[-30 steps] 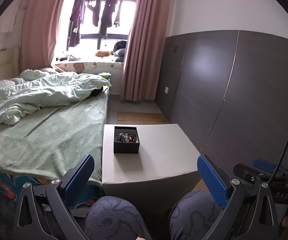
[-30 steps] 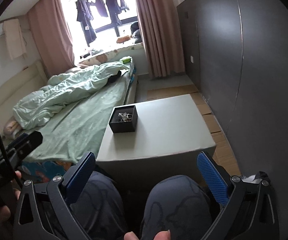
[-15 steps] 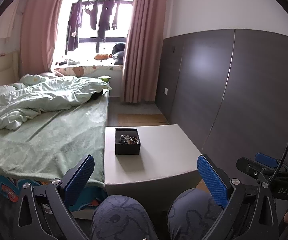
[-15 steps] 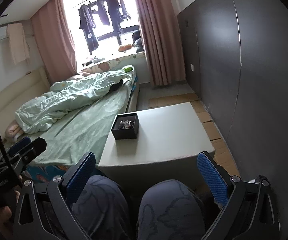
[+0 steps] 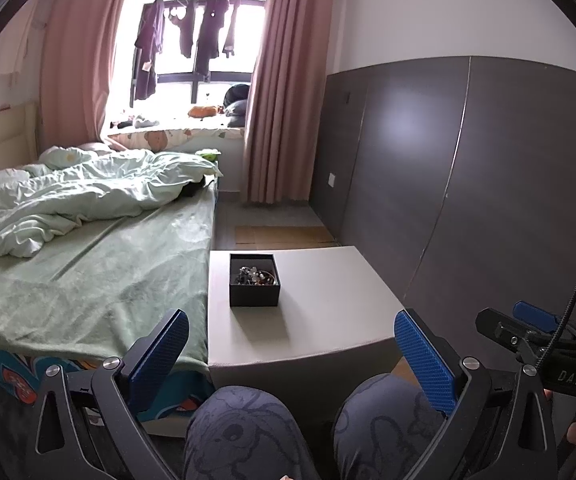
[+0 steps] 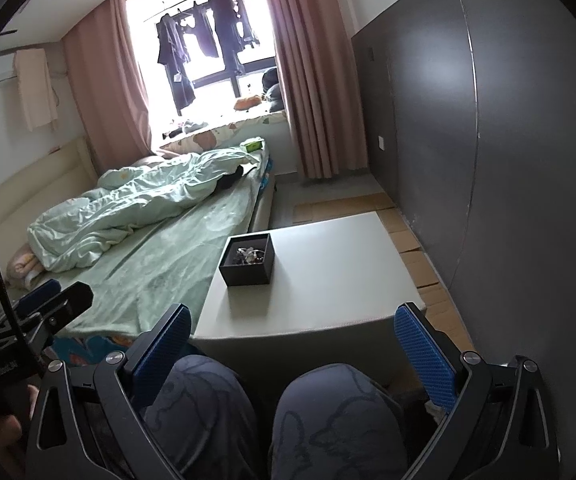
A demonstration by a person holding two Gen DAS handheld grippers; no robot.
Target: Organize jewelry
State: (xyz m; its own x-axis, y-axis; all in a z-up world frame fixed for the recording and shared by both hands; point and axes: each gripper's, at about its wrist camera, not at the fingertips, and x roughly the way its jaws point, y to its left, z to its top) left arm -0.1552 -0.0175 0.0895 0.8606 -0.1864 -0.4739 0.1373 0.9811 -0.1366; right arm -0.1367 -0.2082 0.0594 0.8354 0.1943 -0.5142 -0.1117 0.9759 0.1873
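Note:
A small black open box (image 5: 254, 286) holding a tangle of jewelry (image 5: 254, 275) stands on the left part of a white low table (image 5: 320, 320). It also shows in the right wrist view (image 6: 247, 261), with the jewelry (image 6: 249, 256) inside. My left gripper (image 5: 292, 352) is open and empty, held well back from the table above the person's knees. My right gripper (image 6: 292, 348) is open and empty too, equally far back. The right gripper also shows at the right edge of the left wrist view (image 5: 528, 328).
A bed with a green sheet (image 5: 88, 280) and a crumpled duvet (image 5: 80, 196) runs along the table's left side. A dark grey wall panel (image 5: 468, 184) stands to the right. The person's knees (image 5: 312, 428) sit below the table's near edge. Cardboard (image 6: 416, 248) lies on the floor.
Both grippers have lifted and tilted up a little, so the table and box sit lower in both views. Both stay open and empty.

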